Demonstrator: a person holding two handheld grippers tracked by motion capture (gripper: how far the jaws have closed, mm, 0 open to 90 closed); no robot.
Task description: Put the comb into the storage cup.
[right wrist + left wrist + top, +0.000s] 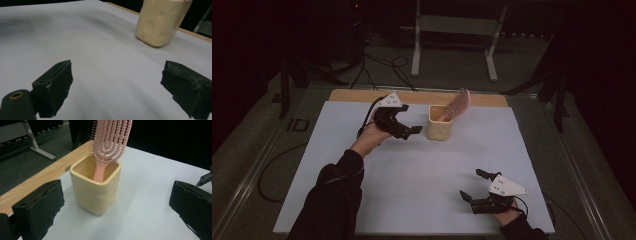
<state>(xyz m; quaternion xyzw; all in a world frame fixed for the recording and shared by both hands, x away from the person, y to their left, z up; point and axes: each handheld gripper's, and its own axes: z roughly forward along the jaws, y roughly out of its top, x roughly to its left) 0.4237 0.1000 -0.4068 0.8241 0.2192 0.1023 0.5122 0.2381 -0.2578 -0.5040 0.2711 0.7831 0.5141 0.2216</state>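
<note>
A pale sheet (pixel 412 175) is covering most of the wooden bench (pixel 362 95), whose far edge is showing as a bare strip. Toward the far middle of the sheet a cream square cup (pixel 438 123) is standing upright, its glazed walls dimpled in the right gripper view. It is holding one thing: a pink hairbrush (pixel 458 105), handle down inside the cup and its vented, bristled head leaning up and out over the rim toward the right. No label or writing is showing on the cup or the brush.

The left gripper (pixel 414 130) is hovering just beside the cup on its left, not touching it; its fingers (pixel 40 207) are standing wide apart and empty, with the cup framed between them in the left gripper view. The right gripper (pixel 473 184) is resting low at the near right of the sheet, well apart from the cup, its fingers (pixel 53 85) also spread and holding nothing.
</note>
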